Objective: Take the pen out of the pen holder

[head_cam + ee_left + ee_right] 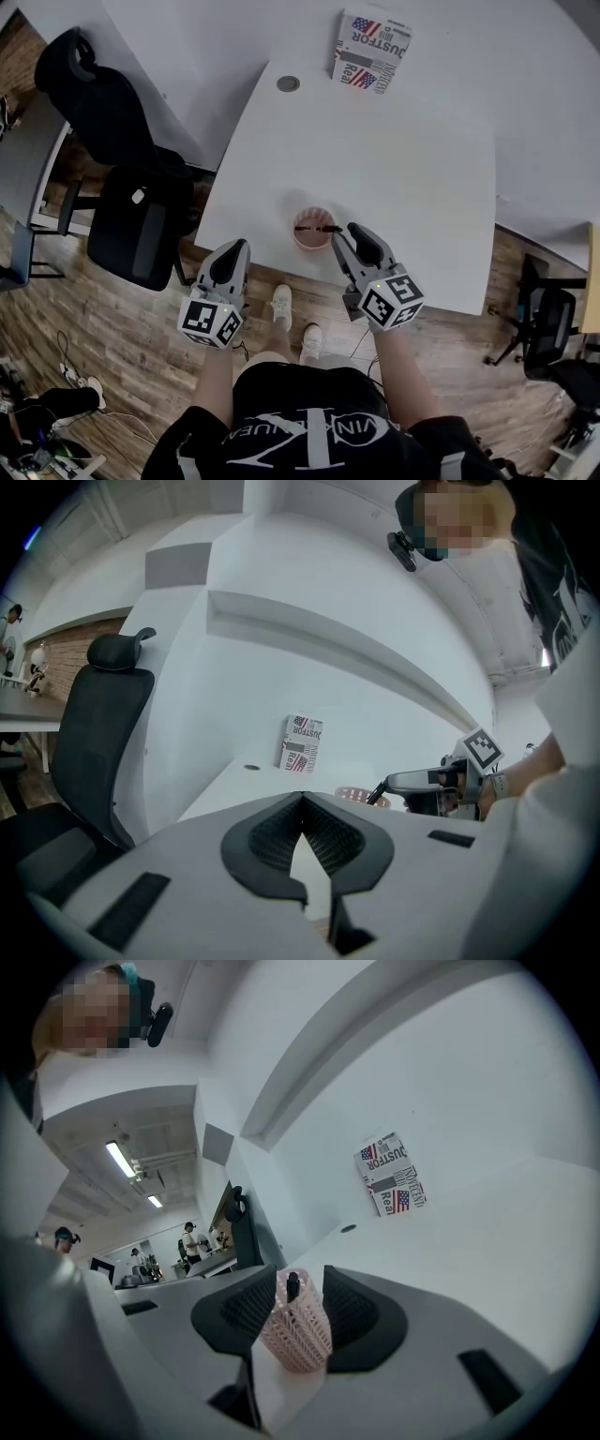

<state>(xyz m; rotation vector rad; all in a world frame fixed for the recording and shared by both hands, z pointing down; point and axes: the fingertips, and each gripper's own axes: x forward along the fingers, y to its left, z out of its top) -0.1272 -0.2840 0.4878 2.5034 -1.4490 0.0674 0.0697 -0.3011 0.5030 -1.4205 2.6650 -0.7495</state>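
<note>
2 spread jaws of the right gripper point(298, 1279) are flanking the pen holder point(298, 1333); ideally they're pinching only the protruding pen point(292, 1287). Left gripper point(301, 797) is idling, clenched and empty.

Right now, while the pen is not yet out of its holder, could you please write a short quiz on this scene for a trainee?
1. Fill in (near or far): seen from the person, the printed box stands at the table's ___ end.
2. What shows between the jaws of the right gripper in its own view? A) the printed box B) the pink pen holder C) nothing
3. True or false: the left gripper is shut on the pen.

Key: 1 far; 2 B; 3 false. The left gripper's jaws are together on nothing, away from the pen holder.
</note>
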